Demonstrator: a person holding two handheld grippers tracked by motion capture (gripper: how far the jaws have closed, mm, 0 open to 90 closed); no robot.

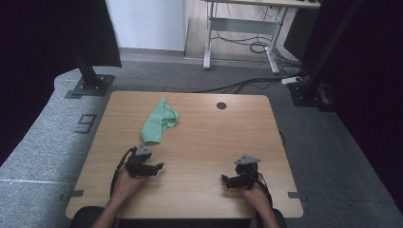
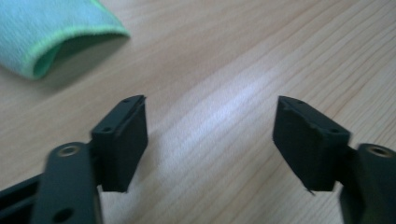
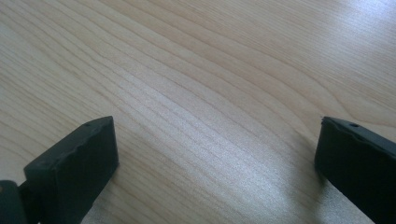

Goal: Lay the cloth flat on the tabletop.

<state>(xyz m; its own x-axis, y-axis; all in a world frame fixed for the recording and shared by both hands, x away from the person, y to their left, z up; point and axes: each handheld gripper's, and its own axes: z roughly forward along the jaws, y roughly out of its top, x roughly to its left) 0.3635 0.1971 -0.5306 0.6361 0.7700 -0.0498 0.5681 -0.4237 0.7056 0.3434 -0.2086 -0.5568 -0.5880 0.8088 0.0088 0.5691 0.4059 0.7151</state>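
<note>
High view: both hand-held grippers (image 1: 159,166) (image 1: 223,179) wide open, empty.

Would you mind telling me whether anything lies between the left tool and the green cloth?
Nothing visible does: bare table separates the open left tool from the green cloth, which lies just beyond it.

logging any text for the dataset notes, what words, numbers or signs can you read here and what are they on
"9": a large dark numeral marked on the grey floor left of the wooden table; it could also read as a mirrored or turned character.
No readable text on the table, the green cloth, the left tool or the right tool.
</note>
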